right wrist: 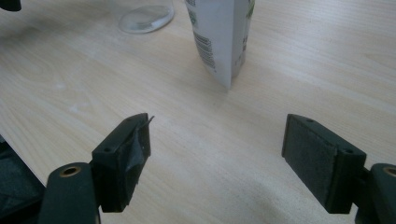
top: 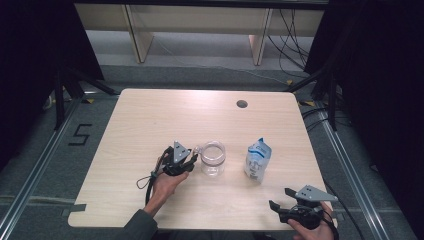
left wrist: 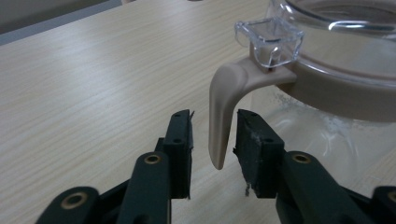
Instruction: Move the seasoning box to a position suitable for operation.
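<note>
Standing upright, the clear jug (left wrist: 336, 70) bears a beige handle (left wrist: 224, 107).

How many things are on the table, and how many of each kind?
Clear glass jug with a beige handle: 1
White and blue pouch: 1
Black grippers held by hands: 2, left gripper and right gripper
Total: 4

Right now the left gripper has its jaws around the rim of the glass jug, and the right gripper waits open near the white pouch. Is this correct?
Not quite. In the left gripper view, the left gripper has its jaws on either side of the beige handle of the glass jug, not the rim. The rest holds: the right gripper waits open near the white pouch.
</note>
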Available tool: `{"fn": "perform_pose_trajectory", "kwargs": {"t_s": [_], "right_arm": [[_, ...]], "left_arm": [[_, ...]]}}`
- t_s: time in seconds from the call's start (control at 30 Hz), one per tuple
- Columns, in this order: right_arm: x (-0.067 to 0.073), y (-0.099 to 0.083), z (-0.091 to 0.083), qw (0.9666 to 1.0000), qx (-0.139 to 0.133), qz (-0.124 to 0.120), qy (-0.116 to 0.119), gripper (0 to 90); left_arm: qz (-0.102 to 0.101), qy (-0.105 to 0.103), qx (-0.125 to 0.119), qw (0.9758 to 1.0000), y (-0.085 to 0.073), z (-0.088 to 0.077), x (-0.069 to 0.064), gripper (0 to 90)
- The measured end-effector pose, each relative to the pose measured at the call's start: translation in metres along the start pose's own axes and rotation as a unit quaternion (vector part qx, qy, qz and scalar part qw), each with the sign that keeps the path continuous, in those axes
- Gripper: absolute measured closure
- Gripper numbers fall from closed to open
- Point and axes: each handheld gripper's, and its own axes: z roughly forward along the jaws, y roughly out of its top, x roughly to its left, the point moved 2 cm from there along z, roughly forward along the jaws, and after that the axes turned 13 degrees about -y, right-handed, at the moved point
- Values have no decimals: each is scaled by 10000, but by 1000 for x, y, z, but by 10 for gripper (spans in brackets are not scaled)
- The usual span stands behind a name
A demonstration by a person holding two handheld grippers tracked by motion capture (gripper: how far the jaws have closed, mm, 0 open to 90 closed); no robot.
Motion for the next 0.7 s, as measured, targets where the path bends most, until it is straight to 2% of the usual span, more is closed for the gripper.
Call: {"fn": "perform_pose_trajectory", "kwargs": {"t_s": [0.03, 0.07, 0.13, 0.17, 0.23, 0.3, 0.33, 0.37, 0.5, 0.53, 0.6, 0.7], "right_arm": [[0, 0, 0, 10000, -15, -11, -6, 244], [0, 0, 0, 10000, 8, -30, 9, 244], [0, 0, 0, 10000, 2, -29, 14, 244], [-3, 1, 1, 9999, -69, -154, 12, 244], [-3, 1, 1, 9999, -73, -142, 5, 244], [-2, 1, 2, 9999, -93, -145, -7, 245], [0, 0, 1, 10000, -19, -24, -7, 245], [-1, 0, 1, 9999, -70, -107, -23, 245], [-2, 1, 2, 9998, -114, -165, 20, 245], [-2, 1, 2, 9998, -108, -144, 52, 245], [-2, 1, 2, 9999, -94, -123, 51, 246], [-3, 1, 2, 9998, -82, -152, 60, 246]], "left_arm": [[-41, -19, -24, 10000, 0, 0, -1, 695], [28, -46, -28, 10000, 2, 0, 0, 710], [17, -62, -47, 10000, 2, 1, -1, 724], [38, -44, -65, 10000, 3, 1, -1, 762], [18, -57, -97, 9999, 3, 2, -2, 805], [86, -5, -55, 9999, 4, 1, -1, 812], [98, -51, -86, 9999, 3, 1, -1, 814], [98, -51, -86, 9999, 3, 1, -1, 815], [20, -66, -137, 9999, 2, 0, -3, 816], [82, -60, -99, 9999, 2, -2, -3, 817], [76, -61, -112, 9999, 1, -5, -6, 821], [-9, -73, -129, 9999, 0, -8, -8, 830]]}}
